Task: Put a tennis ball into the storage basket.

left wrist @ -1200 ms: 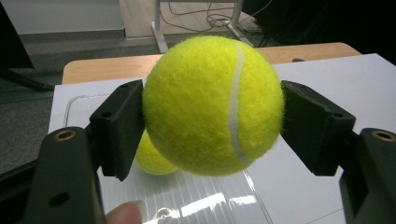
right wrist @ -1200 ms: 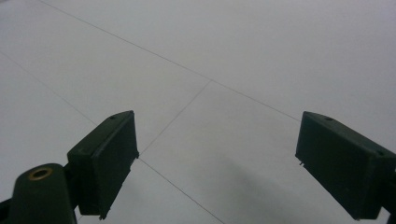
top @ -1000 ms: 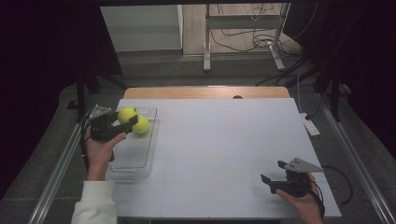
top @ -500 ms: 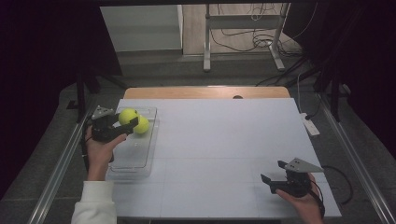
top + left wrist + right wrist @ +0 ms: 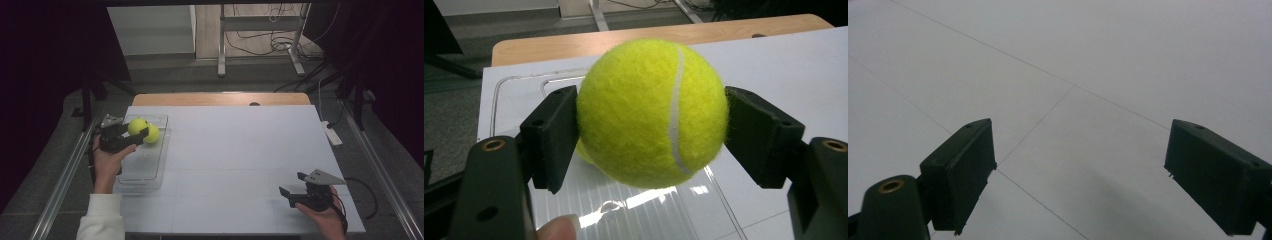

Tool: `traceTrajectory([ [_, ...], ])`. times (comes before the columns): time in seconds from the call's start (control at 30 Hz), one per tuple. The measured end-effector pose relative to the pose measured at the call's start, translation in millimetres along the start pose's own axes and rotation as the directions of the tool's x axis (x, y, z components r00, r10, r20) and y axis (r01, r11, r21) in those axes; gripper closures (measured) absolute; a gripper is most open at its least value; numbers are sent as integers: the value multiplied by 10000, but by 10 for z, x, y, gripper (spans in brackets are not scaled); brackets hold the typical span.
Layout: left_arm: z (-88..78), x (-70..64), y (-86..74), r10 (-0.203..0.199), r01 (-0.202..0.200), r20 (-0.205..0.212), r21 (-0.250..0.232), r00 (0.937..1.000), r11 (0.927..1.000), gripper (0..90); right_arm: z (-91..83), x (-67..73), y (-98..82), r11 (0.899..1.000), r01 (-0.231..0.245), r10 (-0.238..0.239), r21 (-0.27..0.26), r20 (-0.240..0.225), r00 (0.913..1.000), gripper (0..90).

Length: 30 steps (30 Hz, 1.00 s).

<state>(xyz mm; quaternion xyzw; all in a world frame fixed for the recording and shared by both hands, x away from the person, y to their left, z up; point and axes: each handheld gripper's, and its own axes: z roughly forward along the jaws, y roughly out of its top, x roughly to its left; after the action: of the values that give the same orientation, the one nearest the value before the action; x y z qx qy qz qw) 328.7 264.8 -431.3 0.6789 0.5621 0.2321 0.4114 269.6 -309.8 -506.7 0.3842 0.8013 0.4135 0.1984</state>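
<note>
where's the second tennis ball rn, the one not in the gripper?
High view: the loose tennis ball sits at the far end of the clear tray, table's left side, right beside the held tennis ball in the left gripper.

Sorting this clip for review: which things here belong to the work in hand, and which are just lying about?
In the work:
held tennis ball
second tennis ball
clear tray
left gripper

Lying about:
white strip at the table's right edge
metal stand behind the table

White table (image 5: 240,150) (clear tray (image 5: 150,172) on it)
</note>
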Motion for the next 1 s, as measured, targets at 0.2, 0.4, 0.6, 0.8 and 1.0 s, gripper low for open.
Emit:
traceTrajectory([
  [0.2,18,13,-15,22,-21,-66,163,10000,9999,268,-3,2,1,10000,14,-14,-12,4,10000,132],
  [0.4,49,40,-35,17,-12,-147,368,9999,9993,268,1,1,1,10000,10,-10,-3,-2,10000,132],
  [0.6,98,70,-75,55,-34,-282,734,9996,9973,268,-2,3,1,10000,4,-4,0,-4,10000,132],
  [0.8,151,93,-112,122,-79,-398,1078,9991,9941,268,-1,2,0,10000,-4,4,7,-5,10000,132],
  [1.0,187,102,-135,208,-151,-395,1387,9990,9902,268,1,4,0,10000,17,-17,24,-12,10000,132],
])
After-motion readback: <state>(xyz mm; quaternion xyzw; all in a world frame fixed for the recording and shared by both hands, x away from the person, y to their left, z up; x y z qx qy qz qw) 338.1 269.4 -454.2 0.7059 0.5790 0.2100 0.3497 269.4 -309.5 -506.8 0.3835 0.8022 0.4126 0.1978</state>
